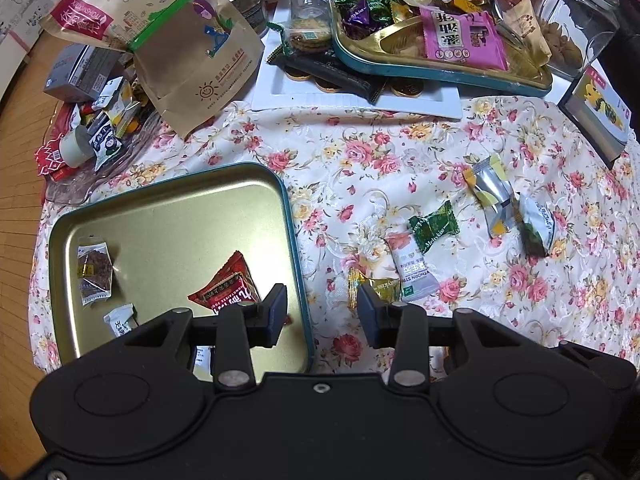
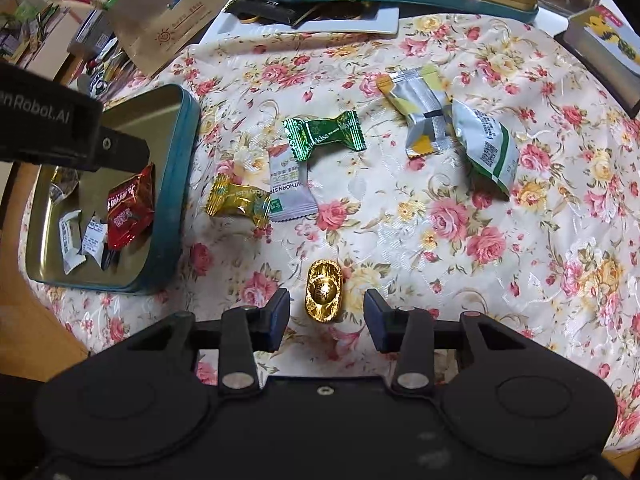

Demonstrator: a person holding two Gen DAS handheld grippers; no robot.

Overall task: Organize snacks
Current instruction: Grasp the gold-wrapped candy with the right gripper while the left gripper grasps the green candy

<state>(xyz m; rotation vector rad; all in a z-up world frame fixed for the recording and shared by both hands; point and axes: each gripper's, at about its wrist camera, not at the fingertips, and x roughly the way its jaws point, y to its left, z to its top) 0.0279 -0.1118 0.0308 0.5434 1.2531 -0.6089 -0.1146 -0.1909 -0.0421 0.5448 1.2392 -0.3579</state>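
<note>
A teal-rimmed gold tin tray (image 1: 176,220) (image 2: 176,168) lies on the floral cloth and holds a red packet (image 1: 228,288) (image 2: 130,208) and a few small sachets (image 1: 94,272). My left gripper (image 1: 322,312) is open and empty over the tray's right rim. My right gripper (image 2: 326,314) is open, its jaws on either side of a gold ingot-shaped candy (image 2: 322,294). Loose on the cloth are a green candy (image 1: 434,226) (image 2: 324,134), a gold candy (image 2: 236,202), a white sachet (image 1: 412,266) (image 2: 290,184) and two silver packets (image 1: 494,196) (image 2: 420,116).
A second teal tray (image 1: 436,68) full of sweets rests on a white plate (image 1: 360,100) at the back. A brown paper bag (image 1: 180,36), a clear jar (image 1: 576,20) and a box (image 1: 600,120) ring the work area. The left gripper's body (image 2: 60,128) shows at the right wrist view's left.
</note>
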